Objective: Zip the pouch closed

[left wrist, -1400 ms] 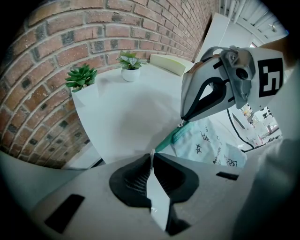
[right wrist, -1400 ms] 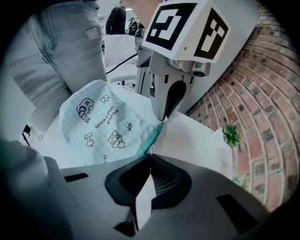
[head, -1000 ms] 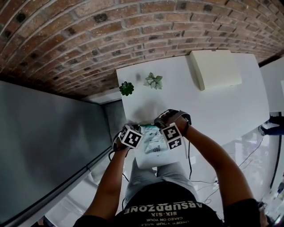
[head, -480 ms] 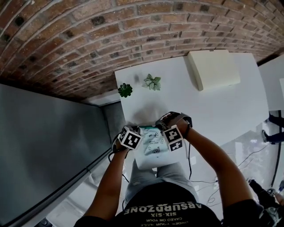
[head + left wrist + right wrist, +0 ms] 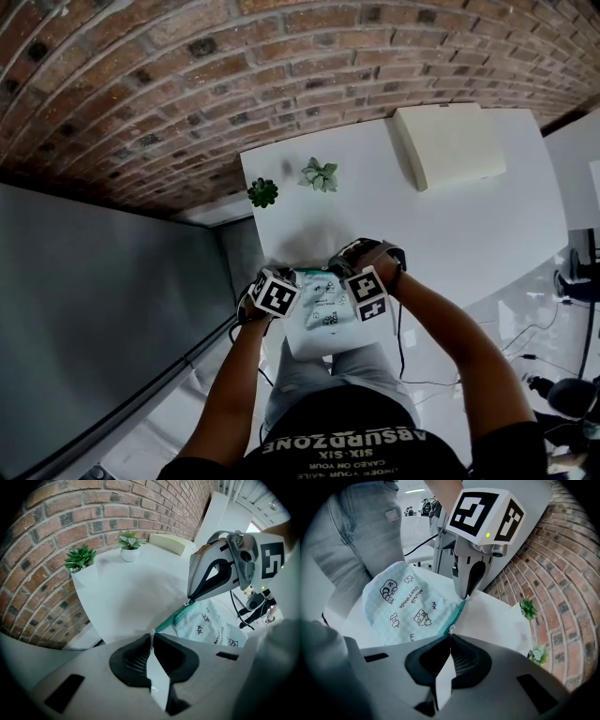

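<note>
A pale quilted pouch (image 5: 325, 317) with black doodles lies at the white table's (image 5: 469, 225) near edge, over the person's lap. Its teal zipper band (image 5: 456, 616) runs between the two grippers. My left gripper (image 5: 151, 637) is shut on the pouch's end by the zipper; in the right gripper view its tips (image 5: 465, 596) press on the band's far end. My right gripper (image 5: 450, 637) is shut on the small metal zipper pull (image 5: 450, 629). In the head view the marker cubes hide both sets of jaws.
Two small potted plants (image 5: 264, 191) (image 5: 322, 173) stand at the table's far left by the brick wall (image 5: 187, 84). A cream flat box (image 5: 450, 145) lies at the far right. A grey panel (image 5: 103, 309) borders the table's left side.
</note>
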Available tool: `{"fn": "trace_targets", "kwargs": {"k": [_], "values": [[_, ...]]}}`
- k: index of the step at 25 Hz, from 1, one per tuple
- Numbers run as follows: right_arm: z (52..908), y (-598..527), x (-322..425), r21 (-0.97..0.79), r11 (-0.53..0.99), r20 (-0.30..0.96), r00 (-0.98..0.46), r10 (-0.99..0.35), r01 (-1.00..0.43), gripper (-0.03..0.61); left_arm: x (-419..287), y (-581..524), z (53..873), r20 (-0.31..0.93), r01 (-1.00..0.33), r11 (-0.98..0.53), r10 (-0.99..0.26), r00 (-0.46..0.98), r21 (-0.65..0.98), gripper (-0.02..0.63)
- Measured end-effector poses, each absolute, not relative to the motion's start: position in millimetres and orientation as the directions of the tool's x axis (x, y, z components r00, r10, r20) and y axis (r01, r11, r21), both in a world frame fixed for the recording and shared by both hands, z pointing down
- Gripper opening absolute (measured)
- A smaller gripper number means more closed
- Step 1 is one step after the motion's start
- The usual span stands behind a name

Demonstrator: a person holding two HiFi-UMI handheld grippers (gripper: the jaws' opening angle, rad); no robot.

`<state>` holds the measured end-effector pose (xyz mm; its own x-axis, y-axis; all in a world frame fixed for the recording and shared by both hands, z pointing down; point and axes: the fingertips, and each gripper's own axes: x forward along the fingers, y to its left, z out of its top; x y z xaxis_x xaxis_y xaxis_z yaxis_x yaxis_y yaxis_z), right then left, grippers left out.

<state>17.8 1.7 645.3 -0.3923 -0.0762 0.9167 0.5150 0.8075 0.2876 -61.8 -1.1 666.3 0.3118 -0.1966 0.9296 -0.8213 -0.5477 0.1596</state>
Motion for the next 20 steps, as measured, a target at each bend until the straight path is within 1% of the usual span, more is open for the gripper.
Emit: {"fn": "trace_targets", "kwargs": {"k": [20], "values": [[642.9, 9.3, 25.4, 0.297, 0.812, 0.91, -0.407, -0.081, 0.503, 0.0, -62.3, 0.3, 670.3, 0.934, -0.82, -0.552, -0.193, 0.3, 0.149, 0.028]]}}
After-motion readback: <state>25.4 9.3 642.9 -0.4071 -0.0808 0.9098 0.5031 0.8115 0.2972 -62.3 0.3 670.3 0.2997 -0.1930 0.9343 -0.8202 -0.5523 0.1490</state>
